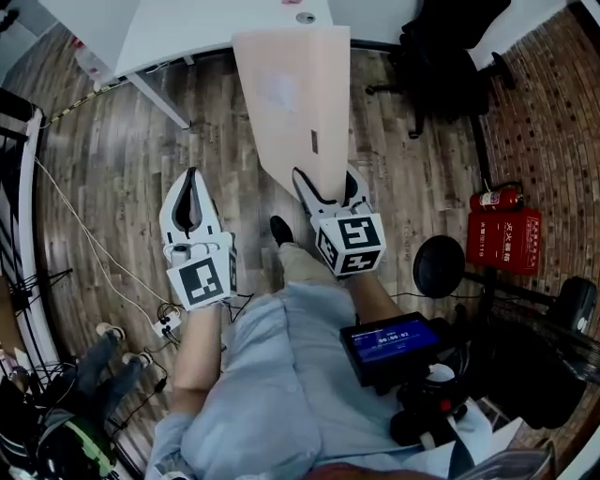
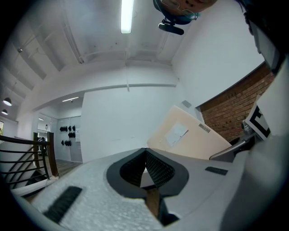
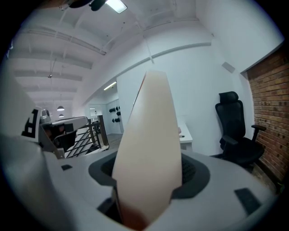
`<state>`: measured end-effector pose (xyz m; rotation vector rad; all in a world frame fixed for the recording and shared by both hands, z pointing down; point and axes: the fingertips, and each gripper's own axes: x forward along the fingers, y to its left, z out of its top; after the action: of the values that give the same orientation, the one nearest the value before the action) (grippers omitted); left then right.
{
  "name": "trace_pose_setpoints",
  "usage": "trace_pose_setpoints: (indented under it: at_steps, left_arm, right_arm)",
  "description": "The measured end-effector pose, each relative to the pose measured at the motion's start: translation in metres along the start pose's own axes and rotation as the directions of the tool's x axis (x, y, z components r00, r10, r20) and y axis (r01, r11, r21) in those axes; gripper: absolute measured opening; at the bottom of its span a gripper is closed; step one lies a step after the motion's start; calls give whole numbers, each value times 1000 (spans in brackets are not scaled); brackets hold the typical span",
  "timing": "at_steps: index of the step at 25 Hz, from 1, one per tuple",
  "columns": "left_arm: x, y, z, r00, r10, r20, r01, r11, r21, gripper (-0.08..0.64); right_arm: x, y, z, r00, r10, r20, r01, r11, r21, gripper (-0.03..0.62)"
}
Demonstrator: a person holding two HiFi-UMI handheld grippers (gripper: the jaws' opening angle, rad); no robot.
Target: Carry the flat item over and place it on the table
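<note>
Head view: the beige flat rectangular panel [image 1: 292, 94] is clamped at its near end by the right claw [image 1: 328, 180] and held in the air above the brown plank floor [image 1: 103, 169]. Its long axis runs away from that claw toward the far white desk [image 1: 187, 28], and its far edge overlaps the desk's near edge in this view. The right gripper view confirms the jaws are pressed on the panel. The left claw [image 1: 191, 178] sits to the left, apart from the panel, with its pads together and nothing between them. Assessment: the desk lies straight ahead along the panel's length, so the panel's far end should reach the desk first.
</note>
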<state>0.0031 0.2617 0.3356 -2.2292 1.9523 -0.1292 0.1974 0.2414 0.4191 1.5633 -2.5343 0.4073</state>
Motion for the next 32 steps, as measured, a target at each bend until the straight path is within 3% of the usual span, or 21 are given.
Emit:
trace_pose_setpoints:
  at_steps: [9,19,26,32]
  left_arm:
    - [121,25,4,1000,2,-10,-2,1000,29,8]
    - [192,95,12,995,92,42,-94,993,65,8]
    - [249,146,-14,991,123,49,-125,991,43,8]
    - [316,215,-48,988,150,24,-150,989,17,8]
  right_arm:
    - [115,-25,44,998,59,-13,-59,998,4,295]
    - [208,-20,76,994,106,-13,-106,994,2,295]
    - [292,-11,91,991,129,-13,-130,992,-7,295]
    - [387,15,101,986,163,-47,-163,987,-8,295]
